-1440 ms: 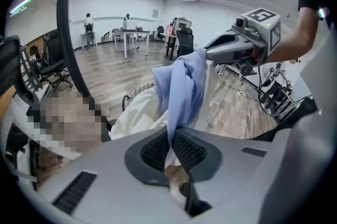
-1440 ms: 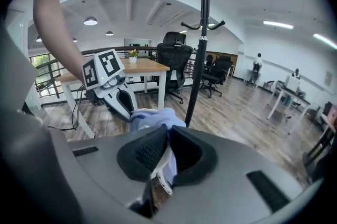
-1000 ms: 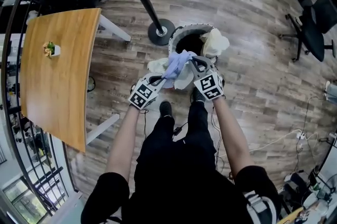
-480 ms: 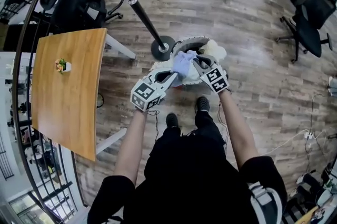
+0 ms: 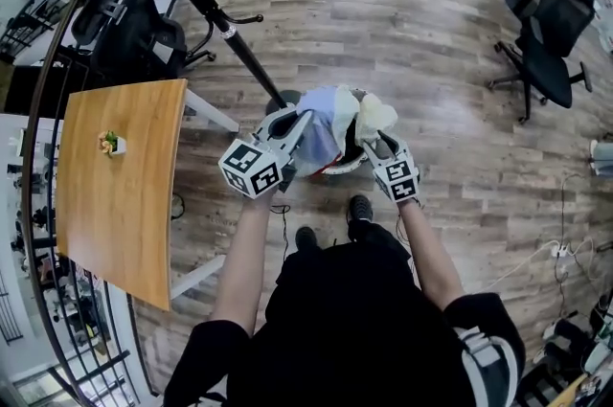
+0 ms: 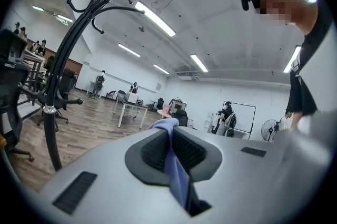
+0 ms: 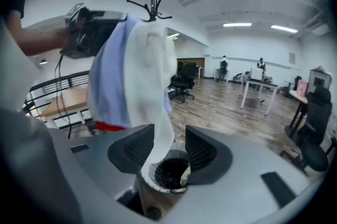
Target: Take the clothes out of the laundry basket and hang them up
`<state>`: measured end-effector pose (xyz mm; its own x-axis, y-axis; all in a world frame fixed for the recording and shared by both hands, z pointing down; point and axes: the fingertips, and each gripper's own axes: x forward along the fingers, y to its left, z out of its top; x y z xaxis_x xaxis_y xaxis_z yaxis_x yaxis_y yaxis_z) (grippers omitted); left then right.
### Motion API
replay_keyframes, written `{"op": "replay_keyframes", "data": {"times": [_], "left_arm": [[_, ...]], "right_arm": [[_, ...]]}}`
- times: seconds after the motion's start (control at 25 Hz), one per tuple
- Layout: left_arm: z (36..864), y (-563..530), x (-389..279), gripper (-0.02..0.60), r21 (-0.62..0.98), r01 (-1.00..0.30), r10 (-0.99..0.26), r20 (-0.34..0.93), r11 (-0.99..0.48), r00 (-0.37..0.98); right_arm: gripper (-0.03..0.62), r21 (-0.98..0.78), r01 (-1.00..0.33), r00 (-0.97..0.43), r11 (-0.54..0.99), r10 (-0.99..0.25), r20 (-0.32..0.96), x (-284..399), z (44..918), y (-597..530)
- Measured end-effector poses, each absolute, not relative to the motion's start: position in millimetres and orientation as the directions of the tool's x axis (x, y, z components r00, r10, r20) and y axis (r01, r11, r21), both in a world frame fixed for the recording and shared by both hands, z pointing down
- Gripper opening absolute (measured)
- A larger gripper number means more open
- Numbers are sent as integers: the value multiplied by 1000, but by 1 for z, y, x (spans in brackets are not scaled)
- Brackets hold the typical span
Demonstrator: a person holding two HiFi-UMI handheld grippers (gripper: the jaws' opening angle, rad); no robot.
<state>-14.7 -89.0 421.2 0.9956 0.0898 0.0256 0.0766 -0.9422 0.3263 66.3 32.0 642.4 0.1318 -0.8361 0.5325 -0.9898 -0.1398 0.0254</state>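
Over the laundry basket in the head view, we're holding the blue garment and white garment up, left gripper beside right gripper. Left gripper view: jaws pinched tight on the blue garment. Right gripper view: jaws opening, white garment hanging between them, probably loose.

Plank floor under you: laundry basket stands just ahead of your shoes, coat stand base beside it. Wooden table at your left, small potted plant on top. Office chair far right; cables on floor, lower right.
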Motion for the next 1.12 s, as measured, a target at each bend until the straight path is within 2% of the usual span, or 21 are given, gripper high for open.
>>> {"op": "replay_keyframes", "data": {"times": [0.12, 0.2, 0.28, 0.36, 0.52, 0.6, 0.64, 0.68, 0.8, 0.92, 1.04, 1.12], "left_arm": [[394, -87, -3, 32, 291, 88, 90, -6, -953, 996], [380, -85, 4, 32, 269, 92, 91, -17, -959, 996], [370, -84, 9, 32, 239, 83, 82, -15, -967, 997], [364, -87, 12, 32, 204, 64, 65, -2, -977, 998], [356, -88, 16, 32, 174, 24, 26, 12, -984, 1000], [356, -90, 16, 32, 172, 1, 3, 13, -985, 1000], [357, -92, 15, 32, 174, -12, -9, 14, -985, 1000], [358, -95, 14, 32, 177, -28, -25, 17, -984, 1000], [369, -112, 8, 32, 176, -112, -104, 52, -978, 993], [397, -132, -6, 34, 127, -220, -201, 145, -967, 969], [431, -146, -28, 34, 80, -308, -282, 232, -948, 931], [452, -155, -47, 34, 92, -372, -338, 262, -924, 904]], "right_arm": [[207, 85, -994, -1, 64, -803, 596, 28, 672, 34], [223, 151, -978, -22, 143, -793, 609, 17, 674, 25], [247, 242, -957, 18, 162, -796, 605, 22, 673, 9], [299, 329, -931, 73, 158, -803, 592, 36, 669, -12], [318, 352, -922, 55, 162, -844, 533, 49, 646, -39], [255, 341, -919, 2, 196, -865, 502, 42, 634, -43], [193, 323, -920, -38, 223, -870, 491, 35, 630, -44], [43, 298, -920, -85, 255, -872, 482, 27, 626, -43], [28, 194, -921, -219, 337, -862, 457, 4, 614, -36], [26, 114, -920, -300, 375, -861, 411, -3, 594, -26], [25, 88, -916, -338, 392, -869, 362, 5, 565, -21], [25, 93, -927, -315, 365, -888, 336, 21, 548, -23]]}}
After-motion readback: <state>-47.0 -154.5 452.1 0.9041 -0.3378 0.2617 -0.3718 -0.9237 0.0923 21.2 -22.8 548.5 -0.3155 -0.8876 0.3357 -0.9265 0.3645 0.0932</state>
